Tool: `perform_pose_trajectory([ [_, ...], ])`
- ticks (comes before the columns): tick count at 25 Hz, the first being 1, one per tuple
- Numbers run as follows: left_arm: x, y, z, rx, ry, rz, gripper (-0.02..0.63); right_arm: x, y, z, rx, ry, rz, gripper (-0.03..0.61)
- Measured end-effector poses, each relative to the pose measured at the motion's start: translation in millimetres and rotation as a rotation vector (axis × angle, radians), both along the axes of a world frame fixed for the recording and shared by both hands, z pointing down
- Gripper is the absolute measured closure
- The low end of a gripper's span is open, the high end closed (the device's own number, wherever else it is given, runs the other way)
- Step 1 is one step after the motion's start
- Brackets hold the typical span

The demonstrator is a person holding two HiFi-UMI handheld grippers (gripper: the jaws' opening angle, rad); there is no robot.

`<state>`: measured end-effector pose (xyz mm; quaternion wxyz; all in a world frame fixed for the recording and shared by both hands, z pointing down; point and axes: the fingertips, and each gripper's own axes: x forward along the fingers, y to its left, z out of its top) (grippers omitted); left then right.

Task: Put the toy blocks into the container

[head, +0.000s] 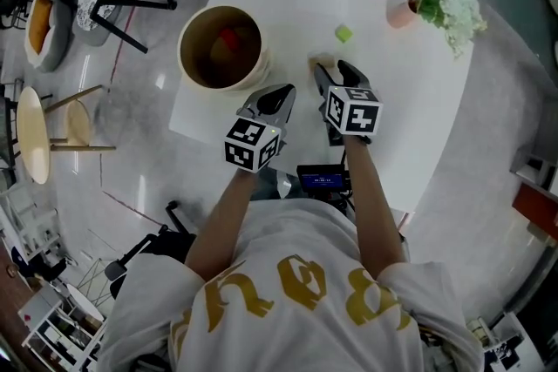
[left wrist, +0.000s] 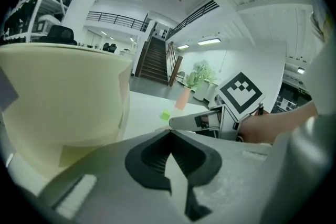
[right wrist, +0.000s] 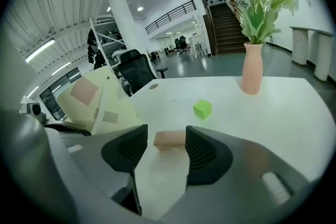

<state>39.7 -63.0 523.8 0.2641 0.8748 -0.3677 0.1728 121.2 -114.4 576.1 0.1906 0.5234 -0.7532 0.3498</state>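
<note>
Tan block [right wrist: 170, 140] lies on the table [right wrist: 273, 113] between the spread jaws of the right tongs [right wrist: 166, 132], not yet pinched. Best to centre it, close squarely on its ends, then lift. Left tongs [left wrist: 169, 131], pressed together and empty, hang just left. A green block [right wrist: 202, 109] sits beyond the tips and a vase [right wrist: 252, 75] farther off. The container [head: 181, 52] stands left, the way to it apparently open.

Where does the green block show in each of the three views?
Head view: green block upper middle, left of the vase.
Left gripper view: green block small, at centre, lower left of the vase.
Right gripper view: green block at centre, lower left of the vase.
Shared landmark: the pink vase.
</note>
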Motion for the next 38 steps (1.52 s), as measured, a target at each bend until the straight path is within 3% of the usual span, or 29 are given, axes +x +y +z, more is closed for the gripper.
perform_pose_trajectory([
  [13, -13, 1, 32, -0.098, -0.011, -0.045, 0.614, -7, -4, 24, -0.046, 0.067, 0.0, 0.302],
  [38, -13, 2, 40, -0.132, -0.038, -0.013, 0.614, -15, -7, 44, -0.033, 0.196, -0.04, 0.288],
])
